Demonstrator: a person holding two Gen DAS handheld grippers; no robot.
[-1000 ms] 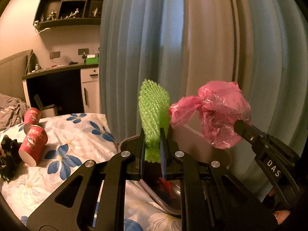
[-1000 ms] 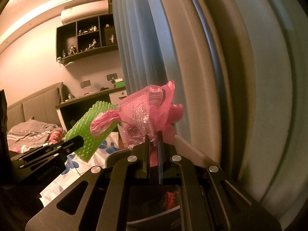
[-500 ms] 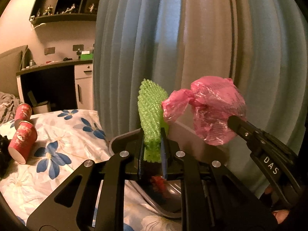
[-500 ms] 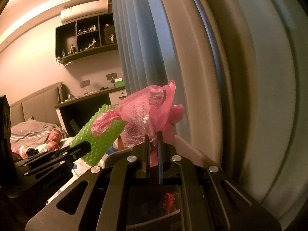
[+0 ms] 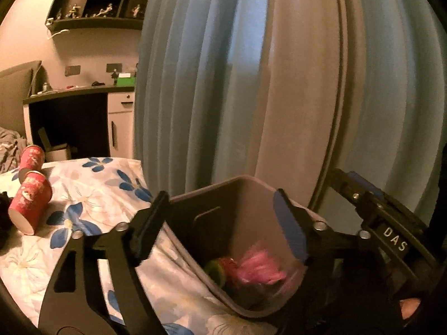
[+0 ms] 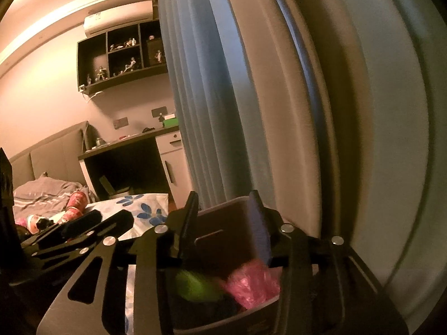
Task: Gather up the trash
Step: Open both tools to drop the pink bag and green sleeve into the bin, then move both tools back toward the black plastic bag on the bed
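Note:
Both grippers hang open and empty over a grey trash bin [image 5: 245,192] that stands between the bed and the curtain. My left gripper [image 5: 220,223] has its jaws wide apart above the bin. My right gripper [image 6: 226,223] is also wide open over the bin [image 6: 223,212]. Inside the bin lie the green foam net [image 5: 215,269] and the pink plastic bag [image 5: 259,269]; both also show in the right wrist view, the net [image 6: 195,284] left of the bag [image 6: 251,282]. Two red paper cups [image 5: 30,203] lie on the bed.
The floral bedsheet [image 5: 83,212] spreads to the left of the bin. A blue-grey curtain [image 5: 223,83] hangs close behind it. A desk with a white cabinet [image 5: 120,128] stands further back, with a wall shelf [image 5: 106,2] above. A dark object lies at the bed's left edge.
Both grippers have opened. The green foam net and the pink bag have dropped from them into the bin.

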